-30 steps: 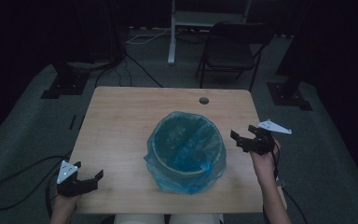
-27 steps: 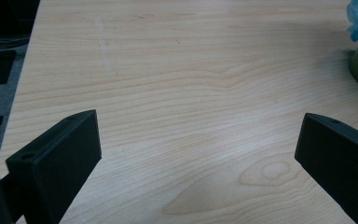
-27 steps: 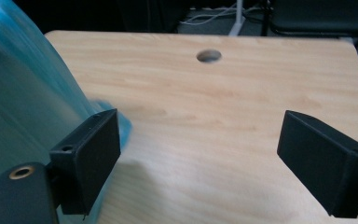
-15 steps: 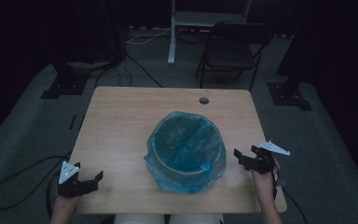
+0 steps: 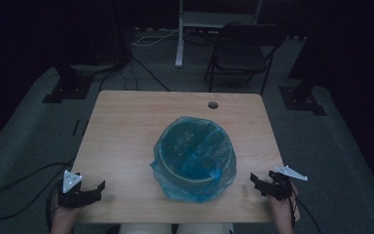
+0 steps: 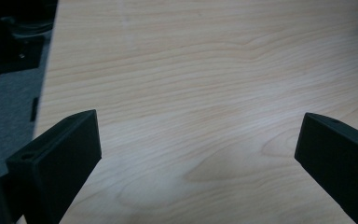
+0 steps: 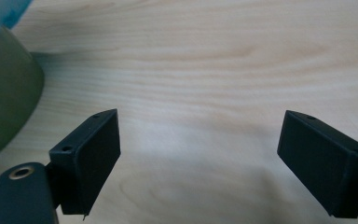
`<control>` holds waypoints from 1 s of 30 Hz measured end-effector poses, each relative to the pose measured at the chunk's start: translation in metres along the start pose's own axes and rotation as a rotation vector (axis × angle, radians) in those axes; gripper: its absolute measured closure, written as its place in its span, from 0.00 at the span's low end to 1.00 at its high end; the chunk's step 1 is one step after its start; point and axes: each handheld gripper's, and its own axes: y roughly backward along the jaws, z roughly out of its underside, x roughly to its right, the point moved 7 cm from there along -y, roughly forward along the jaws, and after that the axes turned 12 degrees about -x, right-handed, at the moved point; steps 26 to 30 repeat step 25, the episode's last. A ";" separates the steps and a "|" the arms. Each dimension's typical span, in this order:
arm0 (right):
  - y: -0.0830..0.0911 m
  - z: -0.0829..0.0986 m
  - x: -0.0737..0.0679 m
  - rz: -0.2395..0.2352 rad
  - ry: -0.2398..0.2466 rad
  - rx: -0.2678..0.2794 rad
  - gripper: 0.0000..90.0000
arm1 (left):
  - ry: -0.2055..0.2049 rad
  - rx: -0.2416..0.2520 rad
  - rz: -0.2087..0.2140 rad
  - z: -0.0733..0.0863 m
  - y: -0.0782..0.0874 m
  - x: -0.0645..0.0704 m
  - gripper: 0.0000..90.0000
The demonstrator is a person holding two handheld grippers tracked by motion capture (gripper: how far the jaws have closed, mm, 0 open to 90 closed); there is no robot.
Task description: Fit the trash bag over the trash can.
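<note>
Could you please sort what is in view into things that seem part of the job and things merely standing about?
Likely the job:
- round bin lined with a blue plastic bag
- left gripper, open
- right gripper, open
- light wooden table

Just standing about:
- dark folding chair
- black floor cable

Lined bin (image 5: pixel 195 158) mid-table (image 5: pixel 126 126), left gripper (image 5: pixel 95 191) and right gripper (image 5: pixel 257 181) flanking near corners
</note>
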 end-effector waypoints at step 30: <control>0.029 0.033 0.051 0.122 -0.221 0.101 0.14 | 0.256 0.075 -0.126 0.041 0.023 -0.043 0.01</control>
